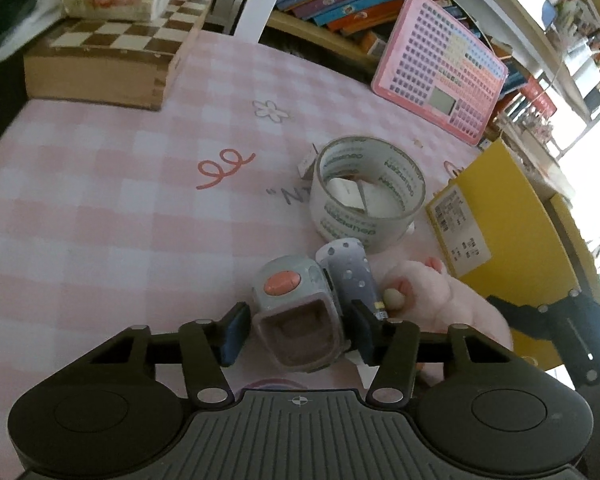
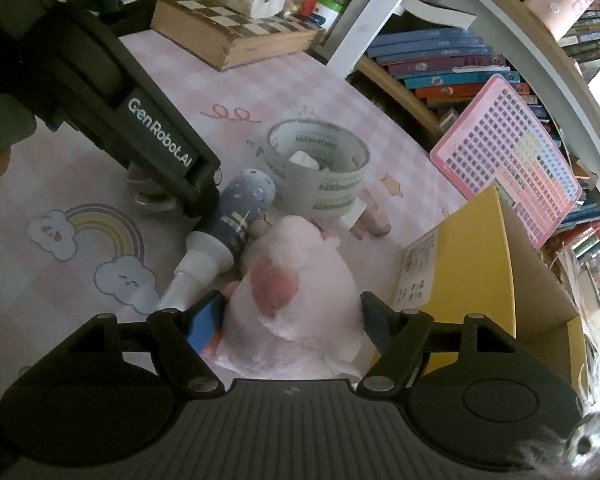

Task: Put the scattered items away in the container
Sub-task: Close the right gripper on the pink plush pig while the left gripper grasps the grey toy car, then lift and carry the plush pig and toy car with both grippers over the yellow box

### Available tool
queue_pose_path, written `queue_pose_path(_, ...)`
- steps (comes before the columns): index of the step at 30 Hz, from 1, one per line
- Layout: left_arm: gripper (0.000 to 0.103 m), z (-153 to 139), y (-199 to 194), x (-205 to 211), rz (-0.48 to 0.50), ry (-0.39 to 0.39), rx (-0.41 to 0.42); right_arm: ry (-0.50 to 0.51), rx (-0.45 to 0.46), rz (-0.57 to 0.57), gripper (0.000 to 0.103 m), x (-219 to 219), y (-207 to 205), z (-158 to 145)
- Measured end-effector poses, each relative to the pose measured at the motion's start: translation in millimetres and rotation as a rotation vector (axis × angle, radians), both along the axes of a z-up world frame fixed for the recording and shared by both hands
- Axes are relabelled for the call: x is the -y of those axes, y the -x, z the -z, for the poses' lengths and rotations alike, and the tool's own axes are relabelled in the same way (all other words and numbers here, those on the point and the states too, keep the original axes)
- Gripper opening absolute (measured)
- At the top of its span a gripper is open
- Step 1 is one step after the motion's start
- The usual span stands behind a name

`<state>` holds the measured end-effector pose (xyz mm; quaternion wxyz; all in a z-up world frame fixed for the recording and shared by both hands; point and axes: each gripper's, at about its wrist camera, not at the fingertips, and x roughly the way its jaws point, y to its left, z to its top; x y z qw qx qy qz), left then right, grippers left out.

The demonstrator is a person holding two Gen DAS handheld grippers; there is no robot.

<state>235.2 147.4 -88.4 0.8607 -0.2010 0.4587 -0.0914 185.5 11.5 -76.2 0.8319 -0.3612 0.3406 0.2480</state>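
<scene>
Pink checked counter [image 1: 100, 220], left gripper [image 1: 298, 332] fingers narrow around a grey toy watch [image 1: 300, 316], not visibly pressing, right gripper [image 2: 292, 316] fingers wide astride a pink plush [image 2: 296, 292], yellow box [image 2: 472, 264] beside it.

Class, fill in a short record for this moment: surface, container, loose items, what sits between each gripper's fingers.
surface: pink checked cloth
container: yellow box, right of the pile
loose items: tape roll, spotted bottle, pink plush, grey toy
left gripper: fingers either side of grey toy
right gripper: fingers either side of pink plush
</scene>
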Motion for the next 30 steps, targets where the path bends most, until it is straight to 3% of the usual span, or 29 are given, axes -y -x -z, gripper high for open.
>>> queue_pose_path(5,0.042,0.7,0.0,0.4,0.018,-0.002,0.005,0.013,-0.002,-0.001,0.072,-2.7,-0.4,3.9)
queue_pose_path(13,0.04,-4.5,9.2,-6.4,0.044,-0.007,0.018,-0.003,0.007,-0.009,0.056,-2.9,2.7,-1.8)
queue_pose_path(30,0.04,-44.7,52.6,-16.8,0.082,-0.027,0.151,-0.192,0.021,0.064,0.056,17.0,41.3,-49.7)
